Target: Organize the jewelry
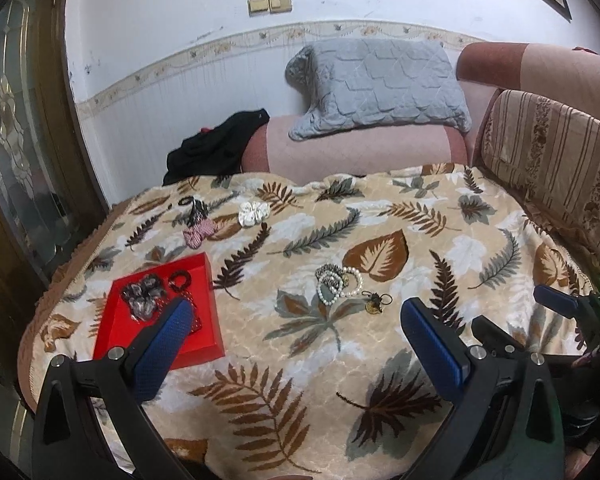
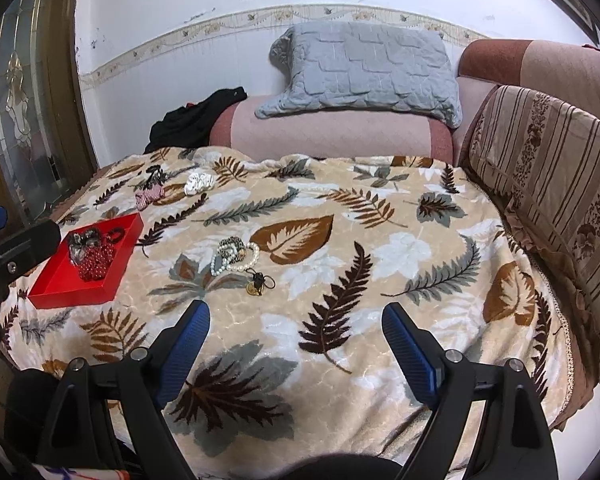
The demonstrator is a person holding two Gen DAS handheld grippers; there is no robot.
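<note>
A red tray (image 1: 206,280) (image 2: 56,286) lies on the leaf-patterned blanket at the left, holding a grey scrunchie (image 1: 142,294) (image 2: 85,239), a dark hair tie (image 1: 180,280) and red beads (image 2: 96,262). A pile of pearl bracelets (image 1: 338,282) (image 2: 236,256) and a gold pendant (image 1: 374,303) (image 2: 257,285) lie mid-blanket. A white scrunchie (image 1: 253,212) (image 2: 199,182) and a pink bow (image 1: 198,232) (image 2: 150,196) lie farther back. My left gripper (image 1: 296,320) is open and empty, near the tray. My right gripper (image 2: 296,328) is open and empty, short of the bracelets.
The blanket (image 1: 420,248) covers a sofa seat. A grey pillow (image 1: 376,84) and black cloth (image 1: 216,148) rest on the armrest behind. A striped cushion (image 2: 548,184) stands at the right. A glass door (image 1: 16,140) is at the left.
</note>
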